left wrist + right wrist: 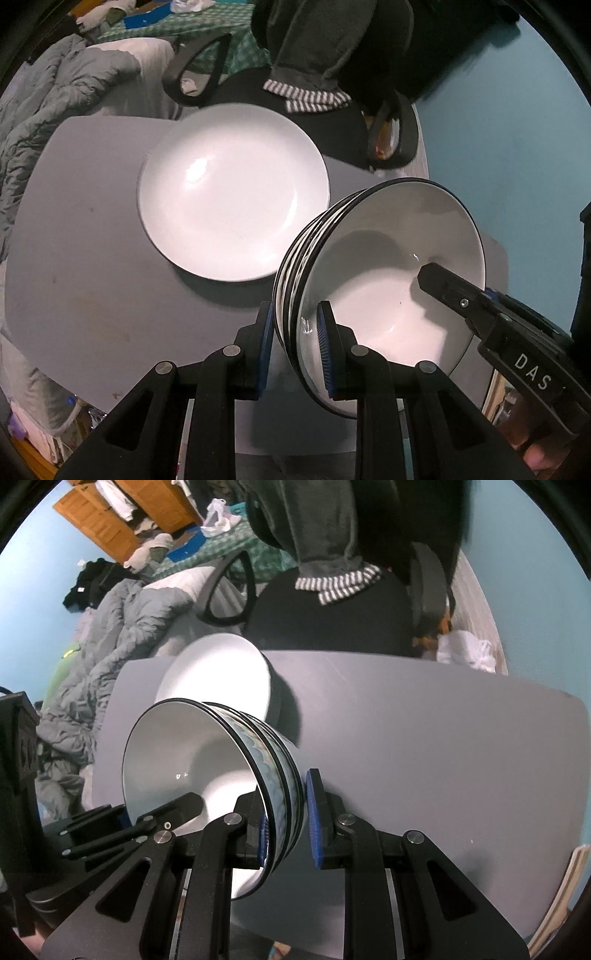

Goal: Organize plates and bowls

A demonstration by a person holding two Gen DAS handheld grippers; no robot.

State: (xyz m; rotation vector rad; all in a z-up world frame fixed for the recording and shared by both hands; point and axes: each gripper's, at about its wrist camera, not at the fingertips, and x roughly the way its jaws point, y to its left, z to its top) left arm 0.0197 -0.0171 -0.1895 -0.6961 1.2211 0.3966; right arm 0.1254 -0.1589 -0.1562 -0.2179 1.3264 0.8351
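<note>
Left hand-held gripper (pixel 295 347) and right hand-held gripper (pixel 286 819) both clamp the bowl stack (pixel 376 280); we'd keep it level, centred over the plate (pixel 232 192).

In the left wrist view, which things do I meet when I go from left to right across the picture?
Grey quilt → white plate → left gripper clamped on the stack of bowls → right gripper at the stack's far rim.

Each camera sits on a gripper and looks steeply down, very close to the bowls (pixel 388 280). The left one sees them from their left, the right one from their right. Both see the table (pixel 424 738), the plate (pixel 232 192) and the far chair (pixel 332 616).
</note>
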